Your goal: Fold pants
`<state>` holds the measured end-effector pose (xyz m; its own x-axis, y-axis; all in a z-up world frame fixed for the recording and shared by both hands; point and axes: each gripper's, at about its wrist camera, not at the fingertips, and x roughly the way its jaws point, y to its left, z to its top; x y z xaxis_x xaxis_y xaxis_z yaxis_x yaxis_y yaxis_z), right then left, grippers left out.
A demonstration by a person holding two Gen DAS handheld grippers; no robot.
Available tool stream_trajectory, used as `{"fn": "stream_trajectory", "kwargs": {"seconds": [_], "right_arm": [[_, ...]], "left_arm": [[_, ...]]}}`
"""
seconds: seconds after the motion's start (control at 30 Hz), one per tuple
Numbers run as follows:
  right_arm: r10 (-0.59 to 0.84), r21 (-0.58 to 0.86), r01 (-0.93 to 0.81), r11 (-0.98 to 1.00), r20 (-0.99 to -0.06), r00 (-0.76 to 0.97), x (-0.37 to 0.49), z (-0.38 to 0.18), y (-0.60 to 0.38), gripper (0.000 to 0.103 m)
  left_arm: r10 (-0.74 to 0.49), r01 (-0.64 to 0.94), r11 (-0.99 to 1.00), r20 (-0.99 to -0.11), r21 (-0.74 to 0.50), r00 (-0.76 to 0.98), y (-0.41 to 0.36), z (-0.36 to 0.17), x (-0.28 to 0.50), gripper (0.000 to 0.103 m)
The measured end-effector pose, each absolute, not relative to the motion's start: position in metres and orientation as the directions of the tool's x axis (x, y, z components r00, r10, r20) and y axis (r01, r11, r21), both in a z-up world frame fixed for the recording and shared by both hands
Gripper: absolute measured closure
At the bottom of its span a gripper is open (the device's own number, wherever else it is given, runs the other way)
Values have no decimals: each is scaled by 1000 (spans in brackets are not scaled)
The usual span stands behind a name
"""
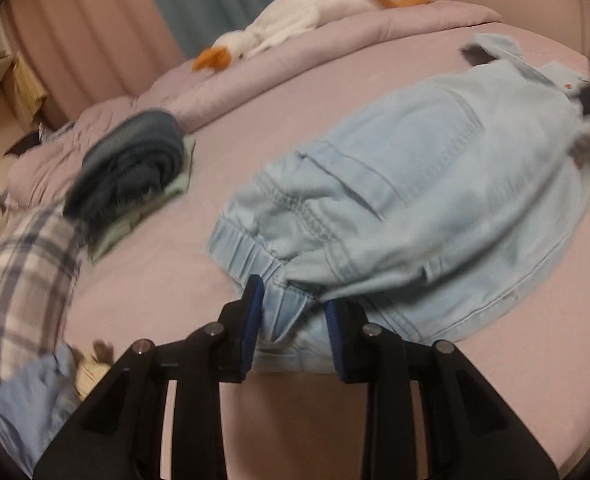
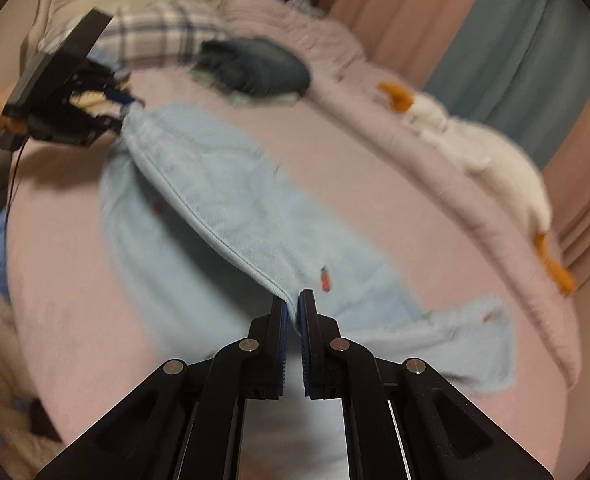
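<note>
My left hand-held gripper (image 1: 293,312) had its blue pads on either side of the elastic waistband of the pale denim pants (image 1: 435,184), with the bunched band between them; I read that as a pinch, though the blur left me unsure how firmly the pads pressed. My right hand-held gripper (image 2: 294,300) had its jaws pressed nearly together on the stitched edge of the same pants (image 2: 231,216), down toward the leg end. So the garment was strung between my two hands: from the left one it ran away toward the right one, and that line was its long axis, lying across the pink bed (image 1: 175,280), with part of the cloth lifted off the sheet. Neither hand was nearer than the other, each was at its own end, so I judged the coming fold would turn on bringing one end over toward the other along that axis. Counting outward: one pair of pants in hand, one folded dark garment (image 1: 135,156) resting on a pale green one, well apart from my work, one white plush goose (image 1: 295,20) on the rumpled quilt (image 1: 355,36), and one plaid cloth (image 1: 23,272) at the bed's edge.
</note>
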<state>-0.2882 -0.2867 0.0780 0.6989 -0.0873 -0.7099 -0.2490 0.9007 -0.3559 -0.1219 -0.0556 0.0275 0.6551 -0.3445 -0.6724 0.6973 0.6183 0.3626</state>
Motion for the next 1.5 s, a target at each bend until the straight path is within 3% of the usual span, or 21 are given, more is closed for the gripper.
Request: {"fn": "stream_trajectory", "kwargs": {"seconds": [0.1, 0.23, 0.43, 0.53, 0.6, 0.73, 0.9, 1.03, 1.1, 1.2, 1.27, 1.3, 1.4, 1.5], "right_arm": [[-118, -390, -270, 880, -731, 672, -284, 53, -278, 98], [-111, -370, -249, 895, -725, 680, -288, 60, -278, 98], [-107, -358, -260, 897, -745, 658, -294, 41, -266, 98], [-113, -358, -269, 894, -762, 638, -289, 29, -266, 98], [-94, -313, -255, 915, -780, 619, -284, 26, -271, 98], [-62, -262, -254, 931, -800, 597, -280, 40, -279, 97], [84, -89, -226, 970, -751, 655, -289, 77, -301, 96], [94, 14, -120, 993, -716, 691, -271, 74, -313, 95], [82, 22, -98, 995, -739, 669, -263, 58, -307, 95], [3, -60, -83, 995, -795, 607, -256, 22, -290, 95], [-42, -129, -88, 988, -758, 650, -262, 15, -280, 95], [-48, -142, -95, 985, -763, 645, -263, 16, -279, 95], [-31, -119, -100, 988, -781, 624, -262, 29, -285, 94], [-48, -111, -52, 992, -742, 668, -267, 45, -297, 94]], "left_arm": [[-342, 684, 616, -649, 391, 680, -57, 28, -130, 75], [-378, 689, 617, -625, 379, 683, -44, 38, -140, 75], [-344, 689, 594, -644, 414, 683, -49, 18, -146, 75], [-341, 685, 607, -646, 404, 683, -48, 19, -142, 72], [-316, 671, 627, -657, 396, 684, -47, 22, -140, 63], [-321, 657, 700, -700, 280, 639, -32, 37, -144, 59], [-467, 649, 759, -650, 54, 599, -20, 66, -163, 37], [-562, 661, 745, -618, -89, 549, -55, 72, -167, 37], [-573, 673, 733, -621, -97, 535, -79, 67, -174, 37], [-498, 682, 730, -714, -38, 493, -117, 38, -179, 37], [-428, 687, 726, -767, 23, 478, -130, 17, -179, 37], [-440, 691, 722, -750, 32, 494, -131, 19, -181, 37], [-447, 665, 746, -772, -43, 452, -128, 34, -175, 39], [-509, 646, 755, -724, -115, 466, -128, 54, -182, 39]]}}
